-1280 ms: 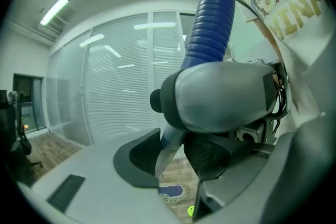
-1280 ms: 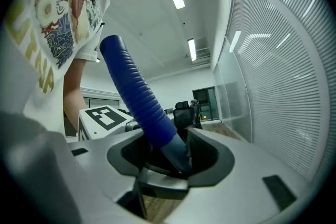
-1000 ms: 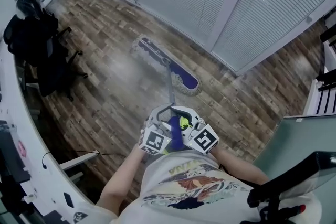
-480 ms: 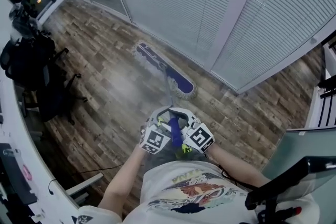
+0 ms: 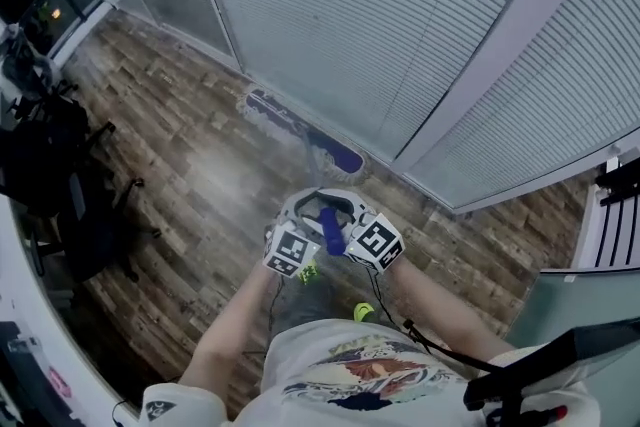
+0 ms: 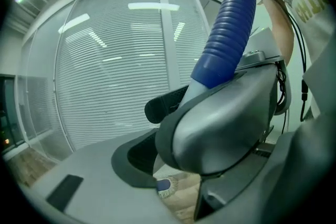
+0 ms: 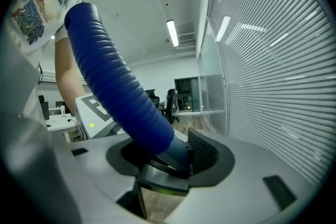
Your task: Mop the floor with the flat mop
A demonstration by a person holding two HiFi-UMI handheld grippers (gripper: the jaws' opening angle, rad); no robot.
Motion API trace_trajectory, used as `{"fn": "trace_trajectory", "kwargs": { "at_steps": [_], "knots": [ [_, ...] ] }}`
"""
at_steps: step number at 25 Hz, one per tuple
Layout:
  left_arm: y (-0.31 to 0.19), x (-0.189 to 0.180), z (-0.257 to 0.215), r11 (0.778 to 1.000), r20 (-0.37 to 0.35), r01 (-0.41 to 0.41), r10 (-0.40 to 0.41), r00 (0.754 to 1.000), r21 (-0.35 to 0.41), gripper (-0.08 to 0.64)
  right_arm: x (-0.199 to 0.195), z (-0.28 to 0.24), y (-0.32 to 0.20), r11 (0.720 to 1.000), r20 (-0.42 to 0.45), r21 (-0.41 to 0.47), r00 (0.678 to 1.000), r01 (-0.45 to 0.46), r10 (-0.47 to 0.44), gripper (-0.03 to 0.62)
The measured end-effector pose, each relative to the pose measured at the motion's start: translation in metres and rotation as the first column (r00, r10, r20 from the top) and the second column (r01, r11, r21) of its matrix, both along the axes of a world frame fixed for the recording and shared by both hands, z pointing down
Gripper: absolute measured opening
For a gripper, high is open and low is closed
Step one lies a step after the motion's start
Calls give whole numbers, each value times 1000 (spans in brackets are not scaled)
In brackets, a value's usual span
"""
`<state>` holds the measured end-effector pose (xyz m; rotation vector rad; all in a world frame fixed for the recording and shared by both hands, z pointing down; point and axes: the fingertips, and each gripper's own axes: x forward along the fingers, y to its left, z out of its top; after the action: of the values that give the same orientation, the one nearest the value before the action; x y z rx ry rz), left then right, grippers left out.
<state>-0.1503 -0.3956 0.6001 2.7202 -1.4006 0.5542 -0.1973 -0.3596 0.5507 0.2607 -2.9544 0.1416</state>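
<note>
The flat mop head (image 5: 304, 129), blue with a pale fringe, lies on the wood floor against the foot of the blind-covered glass wall. Its grey shaft runs back to a ribbed blue grip (image 5: 331, 229). My left gripper (image 5: 306, 211) and right gripper (image 5: 346, 211) sit side by side, both shut on the mop handle. In the left gripper view the blue grip (image 6: 226, 29) rises past the right gripper's grey body; the left jaws have just been opening slightly, with the handle still between them. In the right gripper view the pads (image 7: 202, 152) clamp the blue grip (image 7: 115, 86).
Black office chairs (image 5: 55, 165) stand at the left beside a curved white desk (image 5: 20, 315). The blinds (image 5: 400, 15) fill the view ahead. A dark monitor edge (image 5: 560, 365) shows at the bottom right. The person's green-toed shoes (image 5: 362, 312) are below the grippers.
Both grippers and the handle have moved forward toward the blinds. The mop head has slid across the floor up to the foot of the glass wall.
</note>
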Motion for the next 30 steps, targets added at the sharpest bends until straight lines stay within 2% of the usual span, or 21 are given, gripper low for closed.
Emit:
{"fn": "trace_trajectory", "kwargs": {
  "at_steps": [3, 6, 10, 13, 15, 20, 23, 25, 28, 30],
  "knots": [
    [-35, -35, -23, 998, -13, 20, -20, 1000, 55, 147, -35, -23, -36, 1000, 38, 13, 999, -3, 3, 206],
    [-50, -58, -40, 995, -23, 52, -50, 998, 85, 147, -57, -37, -51, 999, 51, 31, 999, 6, -8, 196],
    [-33, -74, -32, 996, 12, 90, -90, 996, 23, 144, -74, -32, -30, 997, 9, 17, 997, 73, -73, 196],
    [-2, -65, -23, 993, 19, 119, -119, 993, 3, 143, -65, -28, 3, 996, 13, 11, 996, 89, -89, 198],
    [18, -51, -22, 986, 12, 165, -165, 986, 2, 143, -49, -27, 24, 992, 15, 15, 992, 124, -124, 198],
    [82, 25, -12, 960, 42, 280, -279, 959, 1, 138, 34, -21, 91, 970, 38, 7, 969, 245, -245, 199],
    [141, 79, -7, 936, 51, 353, -352, 934, -5, 132, 90, -20, 151, 947, 54, 2, 946, 321, -321, 199],
    [186, 114, -11, 910, 45, 415, -414, 909, -13, 132, 128, -21, 199, 926, 57, -9, 925, 377, -376, 201],
    [253, 146, -24, 845, 31, 534, -534, 845, -18, 129, 166, -29, 270, 870, 47, -18, 869, 493, -492, 206],
    [298, 153, -33, 793, 35, 609, -608, 793, -28, 119, 177, -39, 316, 815, 51, -31, 815, 579, -577, 207]
  ]
}}
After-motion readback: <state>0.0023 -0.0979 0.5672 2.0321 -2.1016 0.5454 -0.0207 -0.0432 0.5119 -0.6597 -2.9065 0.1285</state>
